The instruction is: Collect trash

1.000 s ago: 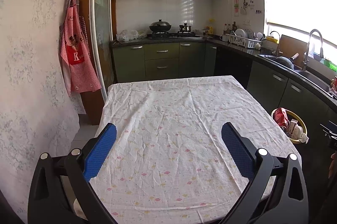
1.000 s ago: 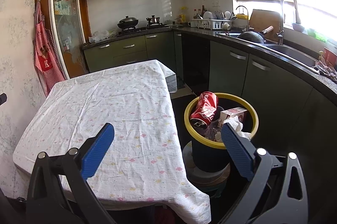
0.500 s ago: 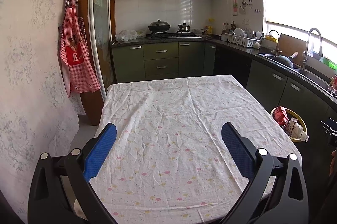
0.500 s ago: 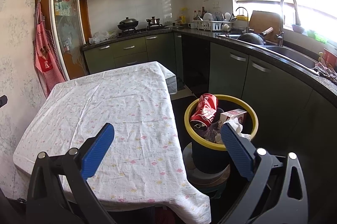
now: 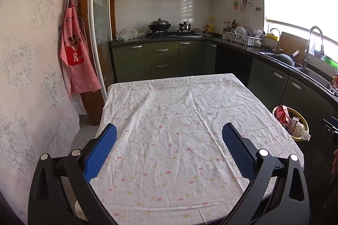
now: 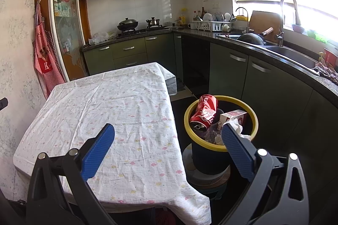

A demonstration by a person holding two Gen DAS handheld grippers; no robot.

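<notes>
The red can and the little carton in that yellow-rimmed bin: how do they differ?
The red can is crumpled and leans against the rim of the bin, its open end facing down toward the camera; the carton keeps its boxy shape. The can is red all over, the carton mostly white with red print. The can pokes above the rim, the carton sits lower. Both lie on top of the trash.

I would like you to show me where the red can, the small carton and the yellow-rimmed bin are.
red can (image 6: pixel 204 114), right wrist view, on the middle of its crushed side.
small carton (image 6: pixel 234 117), right wrist view, on its front face.
yellow-rimmed bin (image 6: pixel 254 119), right wrist view, on the right part of its rim.
</notes>
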